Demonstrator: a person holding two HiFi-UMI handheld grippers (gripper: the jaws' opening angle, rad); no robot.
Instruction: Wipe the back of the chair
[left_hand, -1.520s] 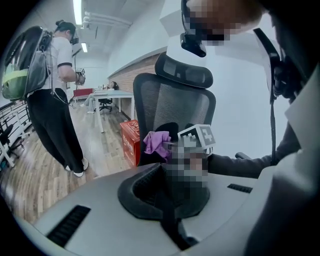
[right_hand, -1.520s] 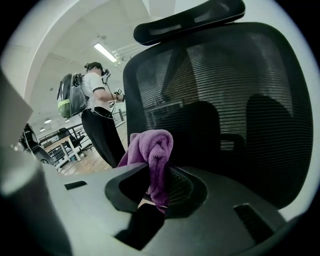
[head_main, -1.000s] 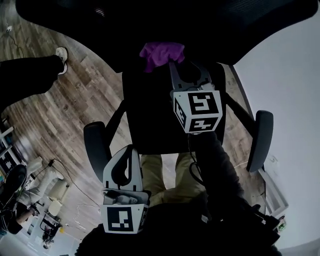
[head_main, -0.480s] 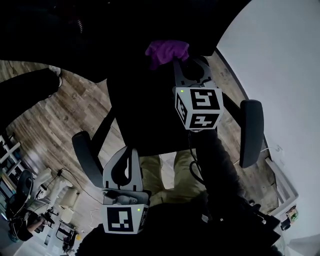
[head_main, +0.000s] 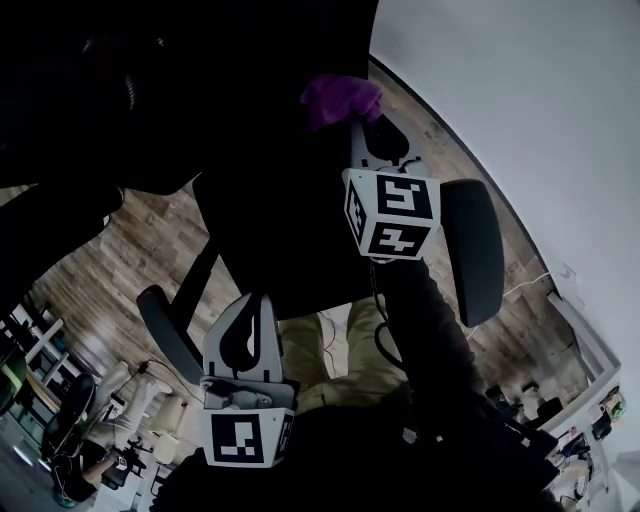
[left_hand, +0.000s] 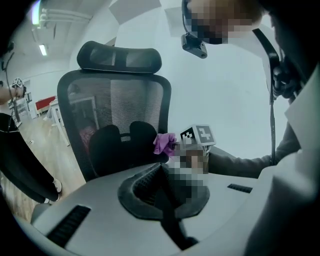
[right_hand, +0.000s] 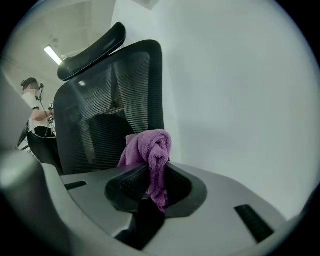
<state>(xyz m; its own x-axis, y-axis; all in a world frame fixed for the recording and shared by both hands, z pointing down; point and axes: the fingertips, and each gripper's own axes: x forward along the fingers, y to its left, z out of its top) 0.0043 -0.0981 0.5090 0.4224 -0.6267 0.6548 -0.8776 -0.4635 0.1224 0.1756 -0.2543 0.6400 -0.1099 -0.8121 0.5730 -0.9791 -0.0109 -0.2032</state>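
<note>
A black mesh office chair (left_hand: 114, 107) stands before me, its back (right_hand: 115, 100) facing both gripper views. My right gripper (head_main: 358, 126) is shut on a crumpled purple cloth (right_hand: 151, 152), which bulges out above the jaws. The cloth (head_main: 340, 97) sits at the lower right edge of the chair back (head_main: 270, 200), beside the lumbar pad (left_hand: 120, 142); whether it touches cannot be told. My left gripper (head_main: 256, 300) hangs lower and nearer to me, jaws together with nothing in them, apart from the chair.
A white wall (head_main: 520, 110) runs close on the right of the chair. Two armrests (head_main: 472, 250) (head_main: 165, 330) stick out over the wood floor (head_main: 120, 255). A person in black (left_hand: 20, 160) stands at the left. The headrest (right_hand: 92, 47) tops the back.
The chair has swung round in the head view and the wall now fills more of the right side. My right gripper with the cloth stays at the back's edge. The left gripper has barely moved.
</note>
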